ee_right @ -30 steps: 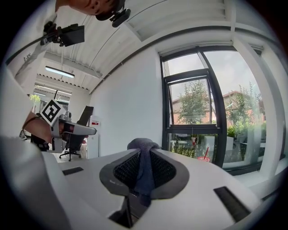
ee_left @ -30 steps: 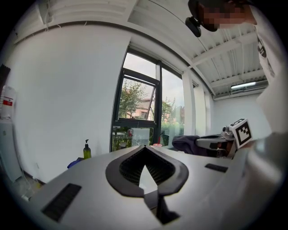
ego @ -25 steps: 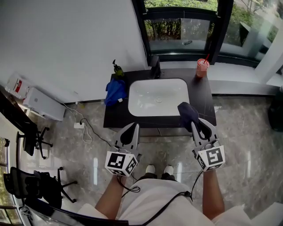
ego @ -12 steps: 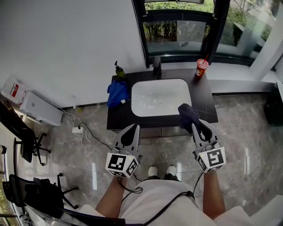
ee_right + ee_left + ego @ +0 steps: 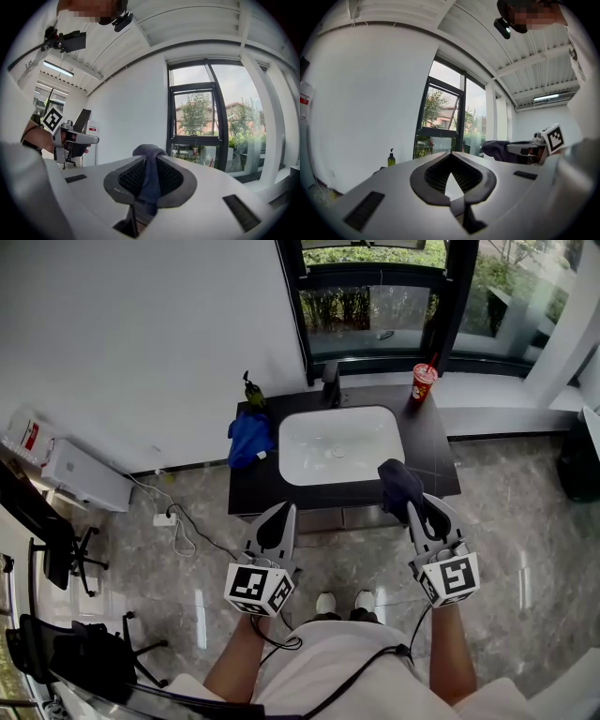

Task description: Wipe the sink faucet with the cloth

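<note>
The dark cloth point(image 5: 397, 480) is being clamped in the right gripper point(image 5: 418, 508), ready for wiping; the faucet point(image 5: 330, 383) is standing at the far edge of the sink point(image 5: 284, 448). The left gripper point(image 5: 278, 517) is being held shut and empty.

1. Loose white top point(image 5: 328, 667), sleeves stopping short of the forearms.
2. Pale shoes point(image 5: 320, 601) below the hem.
3. Left gripper point(image 5: 279, 512): light grey moulded shell narrowing toward the jaws, black ribbed pads along the inner faces.
4. Right gripper point(image 5: 419, 506): same grey shell and black pads, narrow black slots in the upper face.
5. Left marker cube point(image 5: 255, 585) and right marker cube point(image 5: 448, 577): white, with black square patterns on each face.
6. Thin black cable point(image 5: 366, 657) trailing across the white top.
7. Small black camera point(image 5: 502, 27) worn on the head.
</note>
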